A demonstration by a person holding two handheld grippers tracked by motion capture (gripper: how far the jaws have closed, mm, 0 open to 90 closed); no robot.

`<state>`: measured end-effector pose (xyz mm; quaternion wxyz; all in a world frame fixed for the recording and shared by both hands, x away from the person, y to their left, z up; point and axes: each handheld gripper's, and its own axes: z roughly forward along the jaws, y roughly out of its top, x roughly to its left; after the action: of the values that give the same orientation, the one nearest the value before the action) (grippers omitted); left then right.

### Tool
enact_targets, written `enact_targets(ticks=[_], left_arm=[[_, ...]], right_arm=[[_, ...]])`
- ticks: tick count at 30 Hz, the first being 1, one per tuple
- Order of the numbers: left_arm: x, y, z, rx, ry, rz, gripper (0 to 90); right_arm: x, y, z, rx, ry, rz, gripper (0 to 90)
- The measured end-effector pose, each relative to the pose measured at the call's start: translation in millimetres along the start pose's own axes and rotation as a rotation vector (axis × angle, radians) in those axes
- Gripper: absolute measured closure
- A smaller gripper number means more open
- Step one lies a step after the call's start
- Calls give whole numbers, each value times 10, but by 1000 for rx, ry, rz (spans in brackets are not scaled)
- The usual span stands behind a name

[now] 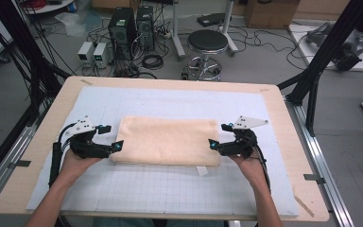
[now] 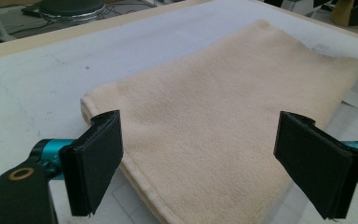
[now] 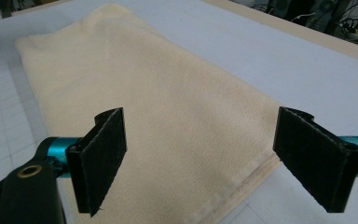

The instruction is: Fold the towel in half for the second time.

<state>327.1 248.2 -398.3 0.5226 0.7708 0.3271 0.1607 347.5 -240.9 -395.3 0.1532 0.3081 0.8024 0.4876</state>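
a folded cream towel (image 1: 166, 140) lies mid-frame on the white mat (image 1: 170, 97); left gripper (image 1: 116, 145) and right gripper (image 1: 212, 144) sit at its ends, jaws wide, holding nothing.

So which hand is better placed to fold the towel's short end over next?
Neither clearly; slightly the left. The left gripper sits at the cream towel's near left corner, fingers open over its layered edge. The right gripper mirrors it, open at the right end.
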Motion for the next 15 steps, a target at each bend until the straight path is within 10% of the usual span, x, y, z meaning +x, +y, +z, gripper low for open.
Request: enact_targets(ticks=[15], left_arm=[[-47, -26, -95, -6, -3, 18, 158]], right_arm=[[81, 17, -52, 11, 4, -16, 130]])
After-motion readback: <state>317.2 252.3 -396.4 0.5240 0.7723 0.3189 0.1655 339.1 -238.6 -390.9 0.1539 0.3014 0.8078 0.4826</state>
